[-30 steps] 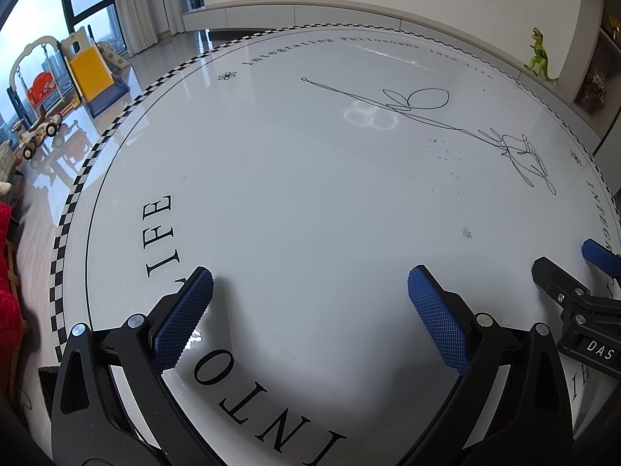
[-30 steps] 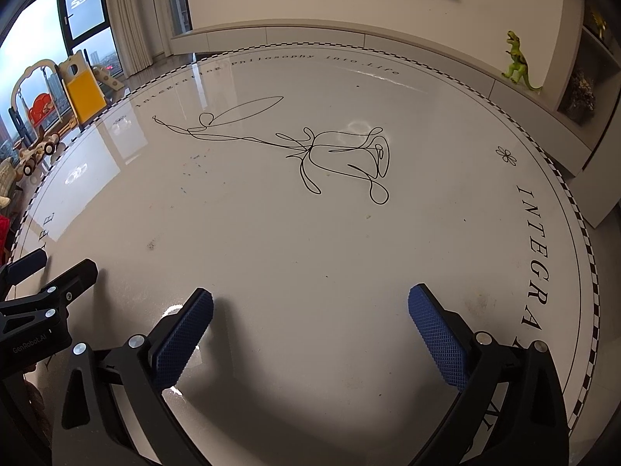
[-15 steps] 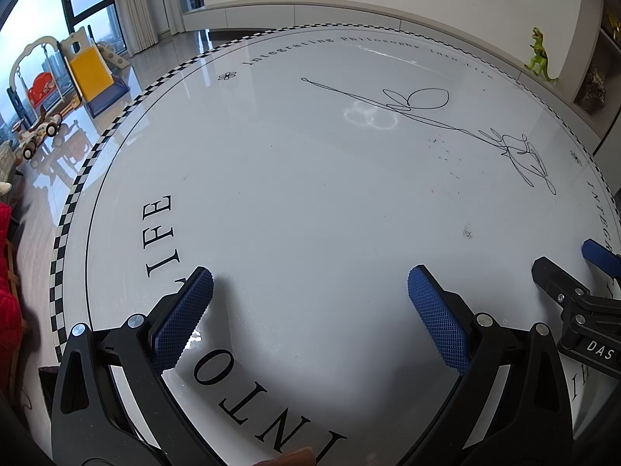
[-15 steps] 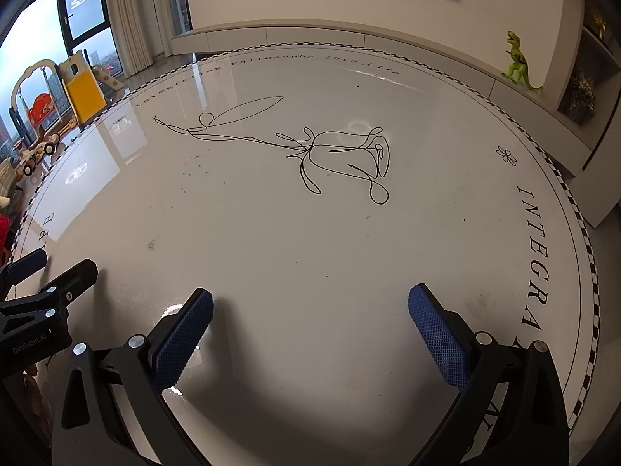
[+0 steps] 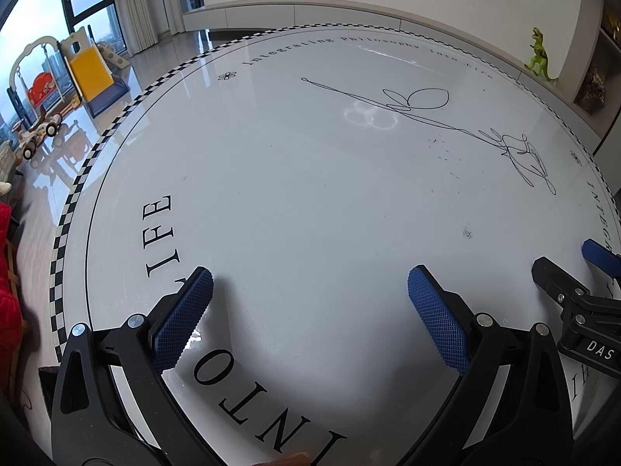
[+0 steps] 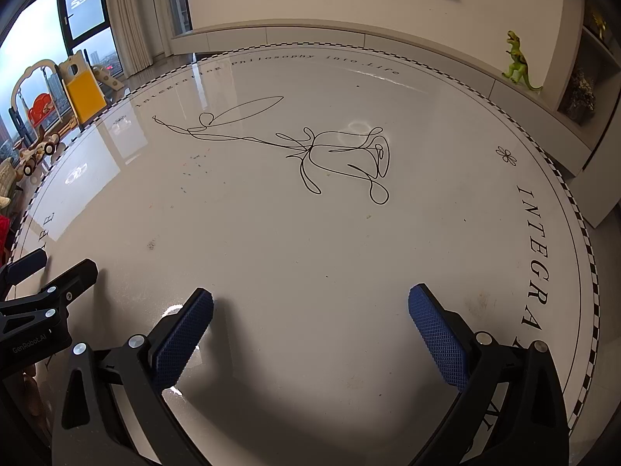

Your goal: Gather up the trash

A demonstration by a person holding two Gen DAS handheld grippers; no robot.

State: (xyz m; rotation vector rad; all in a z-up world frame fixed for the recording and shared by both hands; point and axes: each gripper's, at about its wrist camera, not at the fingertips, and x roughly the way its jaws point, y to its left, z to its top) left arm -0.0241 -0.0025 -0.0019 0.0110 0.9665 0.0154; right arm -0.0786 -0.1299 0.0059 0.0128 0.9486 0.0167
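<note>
Trash is limited to small specks (image 5: pixel 467 232) on the worktop (image 5: pixel 310 194), ahead-right of the left gripper (image 5: pixel 310 291); the right gripper (image 6: pixel 310 310) is nearer. Both jaws are spread, empty.

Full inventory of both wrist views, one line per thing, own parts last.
table: 1, round, white, black lettering and flower line drawing, checkered rim; under both grippers
small specks: several, dark and reddish, scattered left of the drawn flower
dinosaur toy: 1, green, ledge behind table
play slide: 1, yellow, floor by window
toy car: 1, beige, floor near slide
left gripper: 1, black, blue pads, jaws open, empty
right gripper: 1, same, jaws open, empty
</note>
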